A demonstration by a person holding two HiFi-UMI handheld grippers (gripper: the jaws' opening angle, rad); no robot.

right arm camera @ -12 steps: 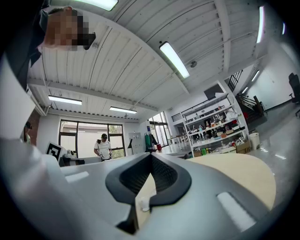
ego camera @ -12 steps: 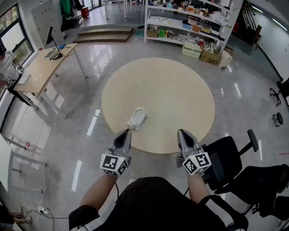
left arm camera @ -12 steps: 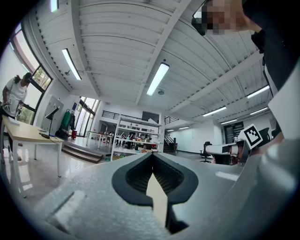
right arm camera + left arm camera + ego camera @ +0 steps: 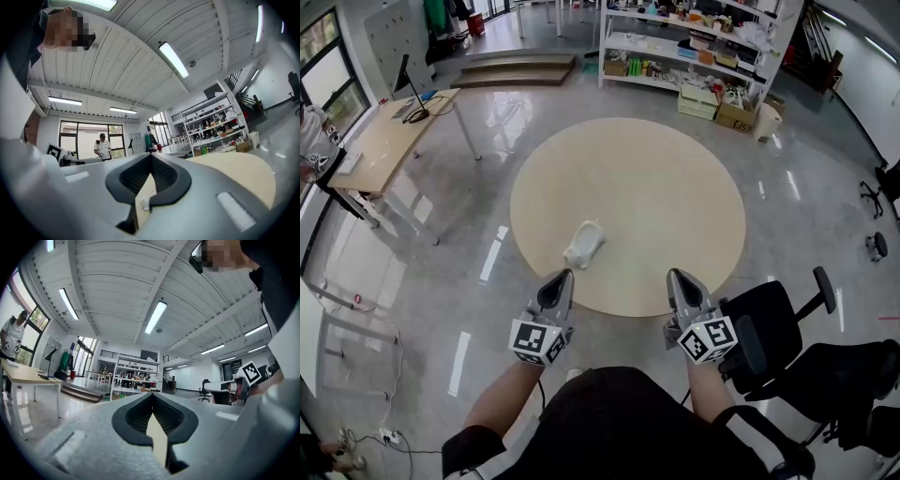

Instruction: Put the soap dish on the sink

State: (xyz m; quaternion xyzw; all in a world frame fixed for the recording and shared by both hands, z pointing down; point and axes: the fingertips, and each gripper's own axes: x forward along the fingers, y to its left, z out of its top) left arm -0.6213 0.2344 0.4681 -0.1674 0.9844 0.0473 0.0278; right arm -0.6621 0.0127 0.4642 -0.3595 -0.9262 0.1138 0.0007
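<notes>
The table (image 4: 656, 187) is beige, the small object (image 4: 584, 246) white.

- The white object (image 4: 584, 245) on the round tabletop (image 4: 675, 187) is too small to tell soap dish from sink.
- The goods on the shelves (image 4: 694, 42) are too small to name.
- A person (image 4: 311, 131) is cut off by the left edge.
- The black chair (image 4: 773, 323) is partly hidden behind the right claw (image 4: 676, 275).

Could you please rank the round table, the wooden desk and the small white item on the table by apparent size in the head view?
1. round table, clearly largest.
2. wooden desk, though it stands farther off, so its real size is unsure.
3. white item, smallest by far.
</notes>
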